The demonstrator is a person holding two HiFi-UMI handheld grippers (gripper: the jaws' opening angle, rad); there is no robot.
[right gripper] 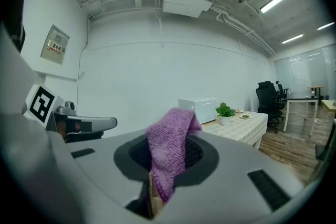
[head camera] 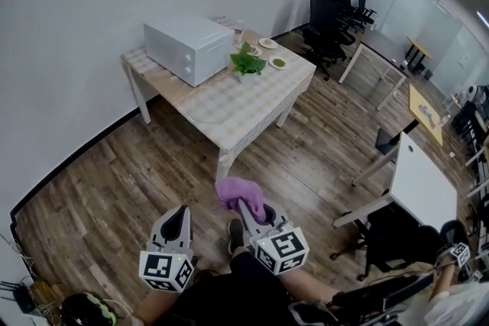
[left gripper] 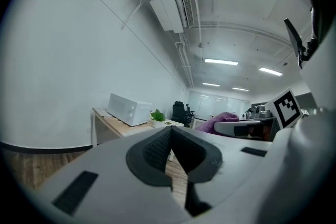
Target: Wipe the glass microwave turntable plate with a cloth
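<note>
Well short of the tabletop (head camera: 260, 99), approach step. My right gripper (head camera: 244, 208) has its jaws clamped on the purple cloth (head camera: 238, 191); left gripper (head camera: 177, 219) jaws together, empty. The glass plate (head camera: 203, 111) seems to lie before the microwave (head camera: 187, 48). Next: walk up, lower cloth onto it.

Wood-plank floor (head camera: 107, 187) lies under the fingers (head camera: 180, 219) of the left gripper (head camera: 179, 210) and those of the right gripper (head camera: 244, 204).

One table (head camera: 248, 109) with a checked top and pale legs stands on the floor well ahead of both finger pairs, apart from them.

On the table:
- Glass turntable plate (head camera: 200, 111): flat, only a faint outline, and the item nearest the fingers.
- White microwave (head camera: 189, 48): beyond the plate, ahead-left of the fingers.
- Potted green plant (head camera: 246, 62): just right of the microwave.
- Small dishes (head camera: 268, 43): beyond the plant at the corner farthest from the fingers, one holding something green (head camera: 278, 62).
</note>
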